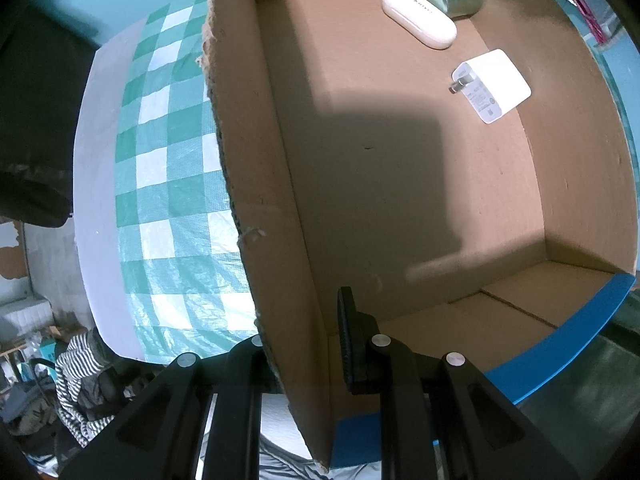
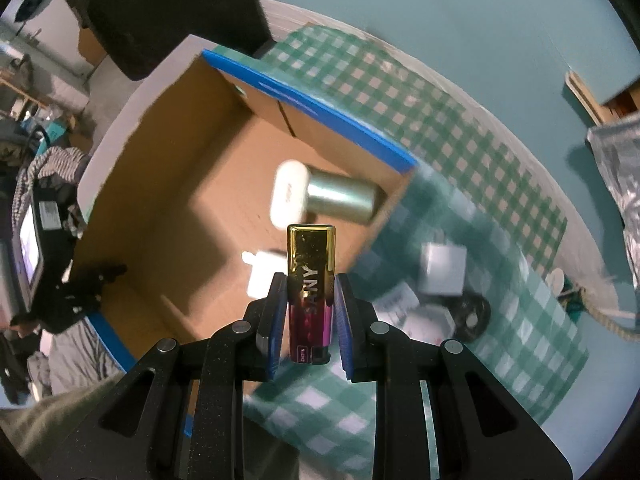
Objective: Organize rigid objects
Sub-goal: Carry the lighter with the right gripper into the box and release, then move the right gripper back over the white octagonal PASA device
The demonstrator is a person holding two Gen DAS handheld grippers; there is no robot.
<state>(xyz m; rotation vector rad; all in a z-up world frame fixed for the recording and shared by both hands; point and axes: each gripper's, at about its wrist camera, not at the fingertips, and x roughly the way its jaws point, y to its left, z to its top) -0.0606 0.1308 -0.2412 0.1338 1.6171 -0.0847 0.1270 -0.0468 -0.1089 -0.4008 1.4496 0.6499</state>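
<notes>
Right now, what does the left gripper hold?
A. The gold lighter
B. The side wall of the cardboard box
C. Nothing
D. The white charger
B: the left gripper has its jaws closed over the edge of the cardboard box, one finger on each side of the wall.

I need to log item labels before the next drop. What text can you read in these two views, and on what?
"SANY" on the gold and pink lighter clamped in the right gripper.
Small print near the lighter's pink end: too small to read.
Grey brand word on the white case in the cardboard box: too faint to read.
Fine print on the white charger: too small to read.
No other text is legible.
</notes>
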